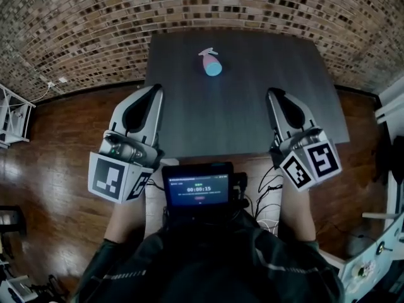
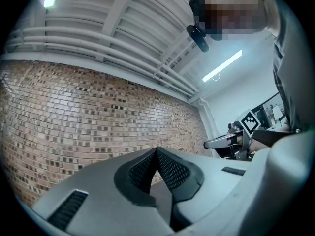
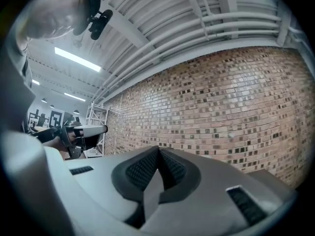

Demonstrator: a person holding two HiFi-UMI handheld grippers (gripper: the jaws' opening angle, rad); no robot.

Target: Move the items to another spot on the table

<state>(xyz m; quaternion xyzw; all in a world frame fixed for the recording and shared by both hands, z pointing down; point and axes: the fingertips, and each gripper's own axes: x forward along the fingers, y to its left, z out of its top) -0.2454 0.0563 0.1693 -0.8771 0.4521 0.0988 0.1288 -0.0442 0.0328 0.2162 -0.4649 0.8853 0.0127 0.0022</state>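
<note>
My left gripper point(image 1: 156, 88) and right gripper point(image 1: 272, 93) are pressed together, empty; a rounded pink-and-blue bottle point(image 1: 211, 62) lies upper centre on the matte dark table point(image 1: 252, 112).

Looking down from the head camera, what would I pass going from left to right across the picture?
White rack → left gripper → spray bottle lying on the dark table → right gripper.

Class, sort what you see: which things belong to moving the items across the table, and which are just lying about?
Job: pink-and-blue bottle; table; left gripper; right gripper.
Lying about: screen; white shelf; floor cable.
</note>
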